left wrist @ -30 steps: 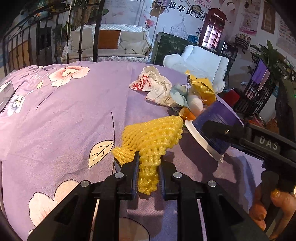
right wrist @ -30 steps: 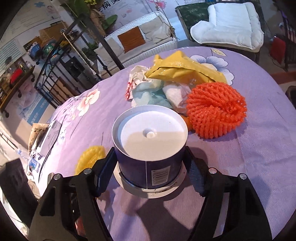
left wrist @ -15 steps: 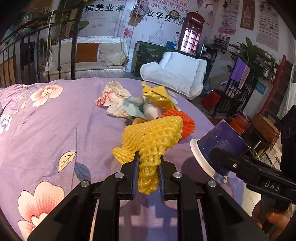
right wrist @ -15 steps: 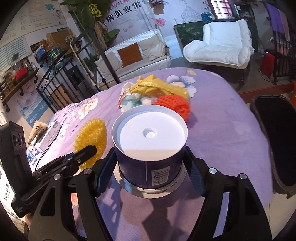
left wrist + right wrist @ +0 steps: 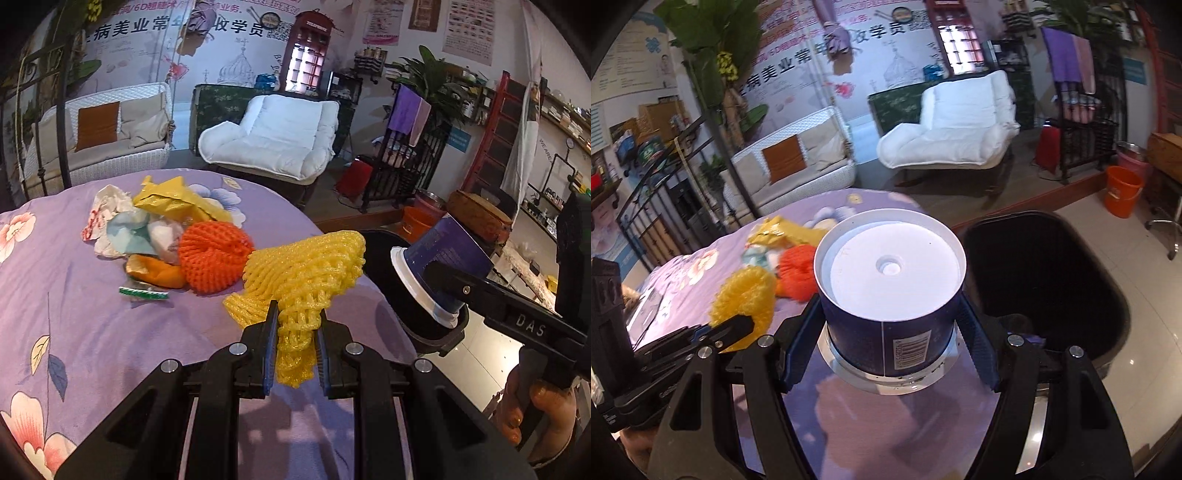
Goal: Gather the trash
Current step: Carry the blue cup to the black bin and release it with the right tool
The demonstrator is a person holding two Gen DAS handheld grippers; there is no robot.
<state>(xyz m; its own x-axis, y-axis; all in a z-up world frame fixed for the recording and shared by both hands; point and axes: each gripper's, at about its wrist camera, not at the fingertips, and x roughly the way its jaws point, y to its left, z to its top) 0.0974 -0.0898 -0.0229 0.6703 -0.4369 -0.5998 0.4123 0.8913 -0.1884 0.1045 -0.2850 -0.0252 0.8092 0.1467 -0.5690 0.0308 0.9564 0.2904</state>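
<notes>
Yellow foam mesh sleeve (image 5: 306, 266), squeezed; smooth, perhaps paper, round tub (image 5: 890, 291).

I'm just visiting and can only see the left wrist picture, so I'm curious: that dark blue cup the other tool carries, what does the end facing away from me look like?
Observer: The dark blue cup is held upside down; its white base, with a small round dimple, faces the right wrist camera.
Operator: Is it gripped firmly?
Observer: Yes, the right gripper pads press both sides, beside a barcode label.
Operator: Is that black bin empty?
Observer: No, the black bin has something dark and crumpled at its bottom.
</notes>
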